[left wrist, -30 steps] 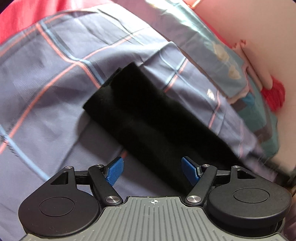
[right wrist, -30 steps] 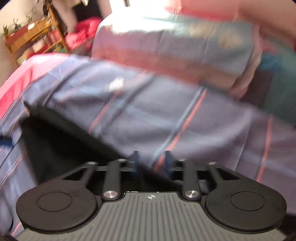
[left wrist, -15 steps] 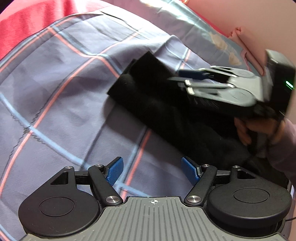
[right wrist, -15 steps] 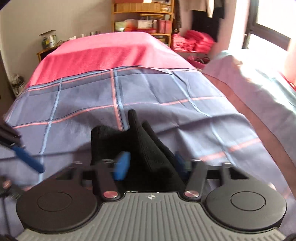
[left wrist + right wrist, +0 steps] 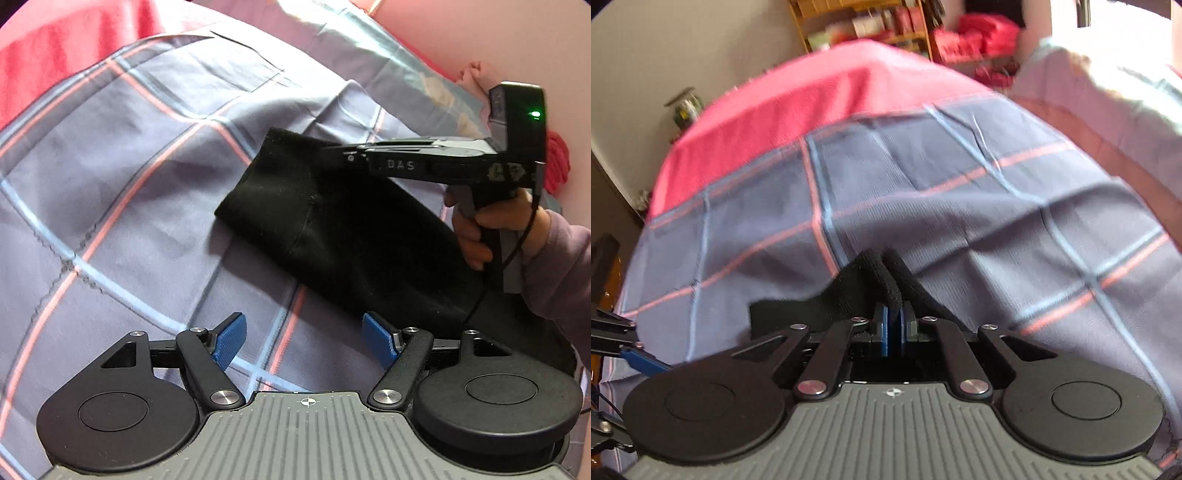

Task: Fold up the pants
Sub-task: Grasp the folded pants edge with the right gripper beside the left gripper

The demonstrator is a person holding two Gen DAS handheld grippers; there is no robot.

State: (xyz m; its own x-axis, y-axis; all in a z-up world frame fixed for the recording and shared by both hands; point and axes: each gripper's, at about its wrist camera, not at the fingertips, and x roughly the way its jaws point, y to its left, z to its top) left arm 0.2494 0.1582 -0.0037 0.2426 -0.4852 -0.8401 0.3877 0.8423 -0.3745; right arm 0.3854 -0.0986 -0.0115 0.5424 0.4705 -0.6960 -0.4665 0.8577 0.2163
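Right gripper (image 5: 893, 328) fingers clamped on black pants (image 5: 332, 229) edge, left gripper (image 5: 301, 339) fingers wide, empty, over checked bedsheet (image 5: 129, 184)

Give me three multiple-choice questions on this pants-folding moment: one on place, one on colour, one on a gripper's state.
1. Where do the pants lie?
A. on the checked bedspread
B. on a shelf
C. on the floor

2. What colour are the left gripper's pads?
A. red
B. blue
C. white

3. How is the right gripper?
A. wide open, empty
B. shut on nothing
C. shut on pants fabric

Answers:
1 A: the black cloth rests on the blue plaid cover.
2 B: both pads show blue.
3 C: black fabric is pinched between its closed pads.
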